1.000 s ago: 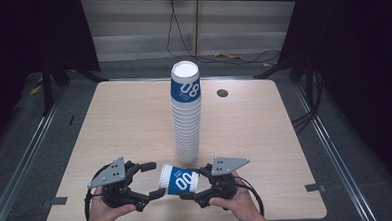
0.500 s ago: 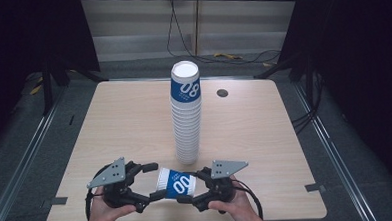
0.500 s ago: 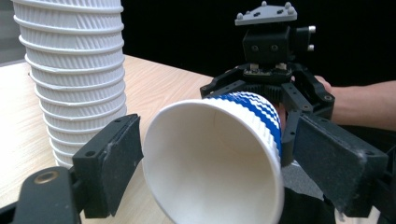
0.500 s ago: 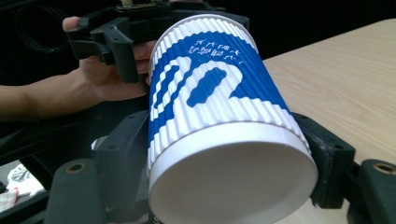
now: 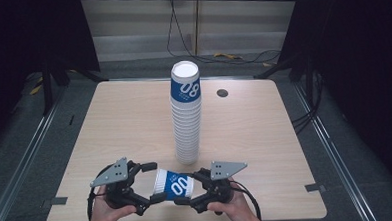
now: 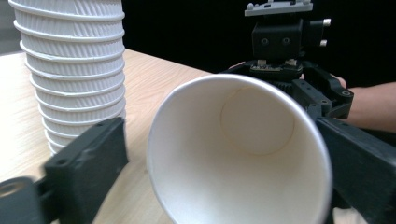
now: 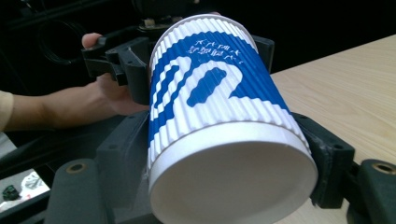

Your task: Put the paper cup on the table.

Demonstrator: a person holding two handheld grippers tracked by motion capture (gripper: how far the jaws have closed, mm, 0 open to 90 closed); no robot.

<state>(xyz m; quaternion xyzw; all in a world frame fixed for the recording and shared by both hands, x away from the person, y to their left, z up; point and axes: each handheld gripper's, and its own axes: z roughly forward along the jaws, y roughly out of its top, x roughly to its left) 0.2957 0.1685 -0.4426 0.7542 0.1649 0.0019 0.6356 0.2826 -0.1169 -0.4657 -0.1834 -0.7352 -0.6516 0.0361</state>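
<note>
A tall stack of white ribbed paper cups [image 5: 186, 116] stands mid-table, its top cup banded in blue; its lower part fills the left of the left gripper view [image 6: 74, 70]. One blue-and-white cup [image 5: 176, 184] lies sideways in the air near the table's front edge. My right gripper [image 5: 189, 187] is shut on its base end, the jaws pressing both sides [image 7: 229, 154]. My left gripper [image 5: 153, 182] is open, its jaws flanking the cup's open mouth [image 6: 243, 154] with a gap on one side. The other hand and its gripper show beyond the cup in each gripper view.
The wooden table [image 5: 114, 129] has a black grommet hole [image 5: 222, 93] at the back right of the stack. Grey tape tabs mark the front corners [image 5: 54, 202] [image 5: 313, 187]. Cables lie on the floor behind the table.
The right gripper has carried the sideways cup leftward and the left gripper has closed in, so the cup's mouth now sits between the left jaws. The stack has not moved.
</note>
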